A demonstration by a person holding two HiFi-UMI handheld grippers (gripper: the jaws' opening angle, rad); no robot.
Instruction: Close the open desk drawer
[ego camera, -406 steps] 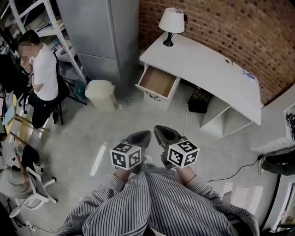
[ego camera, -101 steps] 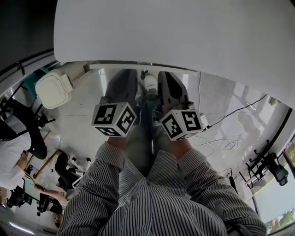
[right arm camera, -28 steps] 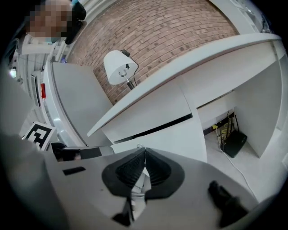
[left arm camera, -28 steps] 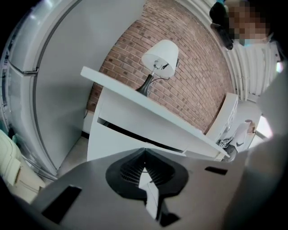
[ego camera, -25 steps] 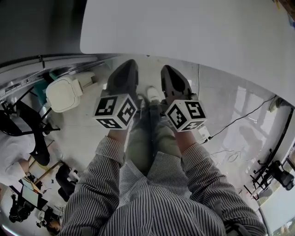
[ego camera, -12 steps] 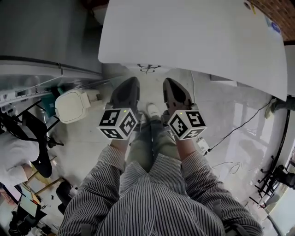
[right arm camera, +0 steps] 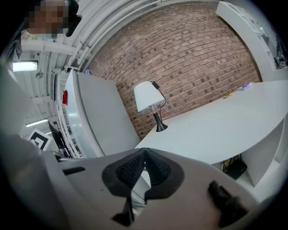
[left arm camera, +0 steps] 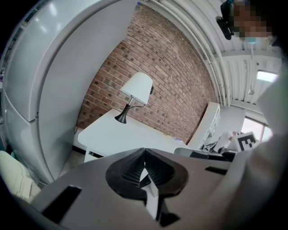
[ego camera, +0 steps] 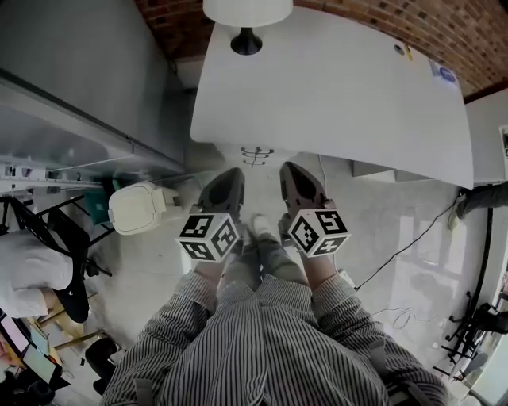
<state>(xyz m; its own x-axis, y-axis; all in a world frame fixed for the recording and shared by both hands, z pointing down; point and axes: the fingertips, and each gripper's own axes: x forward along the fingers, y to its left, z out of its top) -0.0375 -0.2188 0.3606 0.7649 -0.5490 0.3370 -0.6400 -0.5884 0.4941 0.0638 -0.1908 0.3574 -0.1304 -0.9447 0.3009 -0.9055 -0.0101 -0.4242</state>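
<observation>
Two claws hang side by side above the floor, each with its jaws pressed together on nothing: the left claw (ego camera: 230, 176) and the right claw (ego camera: 290, 170) point toward 12 o'clock, a little apart, and touch nothing. Each one's marker cube (ego camera: 208, 236) rides at its 6 o'clock end, just ahead of the striped sleeves (ego camera: 198, 317). At 12 o'clock from the claws the drawer (ego camera: 256, 155) sits pushed in beneath the white counter (ego camera: 333, 95), only its front and dark handle showing at the counter's near edge. A white-shaded lamp (ego camera: 247, 16) stands on the counter's far end, at 12 o'clock in the head view, against the brick wall (ego camera: 397, 20). A pale lidded bin (ego camera: 139, 208) rests on the floor at 9 o'clock from the left claw, beside a grey cabinet (ego camera: 71, 71).
</observation>
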